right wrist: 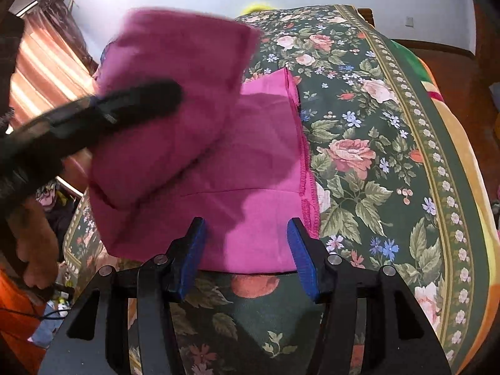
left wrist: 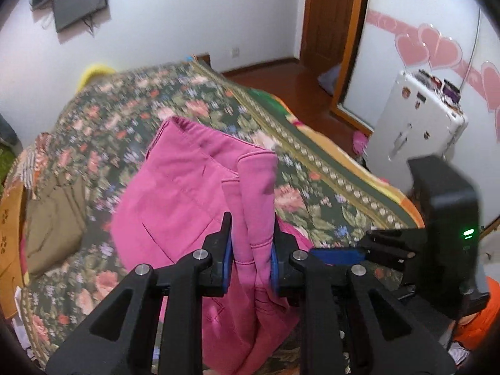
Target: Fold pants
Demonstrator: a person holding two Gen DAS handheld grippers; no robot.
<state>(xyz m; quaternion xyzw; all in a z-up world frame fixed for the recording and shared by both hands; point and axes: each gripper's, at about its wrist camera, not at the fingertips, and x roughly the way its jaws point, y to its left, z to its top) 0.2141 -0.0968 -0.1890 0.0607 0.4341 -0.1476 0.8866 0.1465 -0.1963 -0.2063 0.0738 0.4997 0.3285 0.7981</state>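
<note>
Blue-padded fingers (left wrist: 227, 250) of the left gripper (left wrist: 251, 247) clamp a fold of pink cotton pants (left wrist: 193, 193) above a floral bedspread (right wrist: 375, 143); the right gripper (right wrist: 247, 250) gapes empty. No legible writing.

Pink pants (left wrist: 193, 187), partly folded, lifted over bed

Bedroom with a floral-covered bed

White walls (left wrist: 175, 15) carry a dark wall-mounted screen (left wrist: 79, 3) and pink heart decorations (left wrist: 437, 47); a wooden door (left wrist: 331, 12) opens onto a reddish wooden floor (left wrist: 281, 78). A white cabinet (left wrist: 415, 118) stands beside the bed (left wrist: 312, 187), and striped orange curtains (right wrist: 47, 62) glow with daylight.
</note>
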